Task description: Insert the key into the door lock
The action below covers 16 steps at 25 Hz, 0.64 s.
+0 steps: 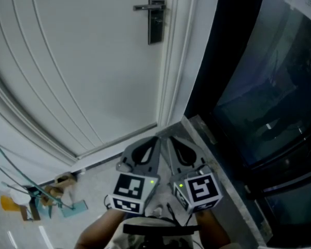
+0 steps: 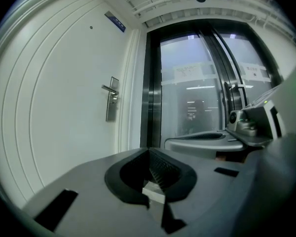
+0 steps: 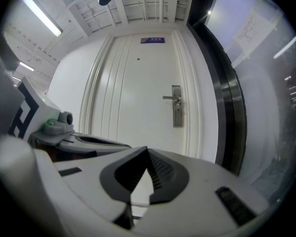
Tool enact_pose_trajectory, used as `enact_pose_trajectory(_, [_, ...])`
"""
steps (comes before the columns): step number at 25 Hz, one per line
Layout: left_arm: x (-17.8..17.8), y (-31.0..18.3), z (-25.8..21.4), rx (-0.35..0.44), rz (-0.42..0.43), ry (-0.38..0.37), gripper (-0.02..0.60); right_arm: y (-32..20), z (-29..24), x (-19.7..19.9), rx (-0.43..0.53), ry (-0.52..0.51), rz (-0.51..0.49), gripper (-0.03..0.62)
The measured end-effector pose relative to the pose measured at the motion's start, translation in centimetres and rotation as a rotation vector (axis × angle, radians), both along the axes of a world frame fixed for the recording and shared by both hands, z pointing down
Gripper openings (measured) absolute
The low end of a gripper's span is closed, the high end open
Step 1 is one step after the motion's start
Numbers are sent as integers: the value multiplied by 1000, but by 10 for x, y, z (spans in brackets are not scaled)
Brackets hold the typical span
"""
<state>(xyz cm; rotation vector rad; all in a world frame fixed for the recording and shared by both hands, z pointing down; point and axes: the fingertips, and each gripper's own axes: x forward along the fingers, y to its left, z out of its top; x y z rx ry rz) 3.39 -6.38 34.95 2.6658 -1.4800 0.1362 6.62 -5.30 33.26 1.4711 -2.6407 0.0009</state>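
Side by side at the foot of the head view, the left claw point(image 1: 156, 139) and right claw point(image 1: 171, 139) are both closed, jaws meeting at the tips; whether either grips a key cannot be made out. Well ahead of them, the door lock plate point(image 1: 156, 15) with its lever handle point(image 1: 146, 7) sits at the right edge of a white panelled door point(image 1: 83, 61), plain panel in between. A dark glass partition point(image 1: 269, 87) flanks the door frame point(image 1: 173, 71) on the right. Clutter point(image 1: 39, 198) lies on the floor point(image 1: 93, 185) at left.
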Motion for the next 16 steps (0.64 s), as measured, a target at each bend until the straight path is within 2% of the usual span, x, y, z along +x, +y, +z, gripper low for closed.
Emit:
enact_pose_trajectory(3, [2, 8, -1, -23, -5, 14, 9, 5, 3, 2, -6, 2, 1, 11])
enact_pose_trajectory(10, [2, 15, -4, 10, -4, 6, 9, 15, 2, 3, -6, 1, 2, 11])
enact_pose_trajectory(16, [5, 20, -6, 2, 3, 13, 9, 18, -1, 4, 7, 1, 6, 11])
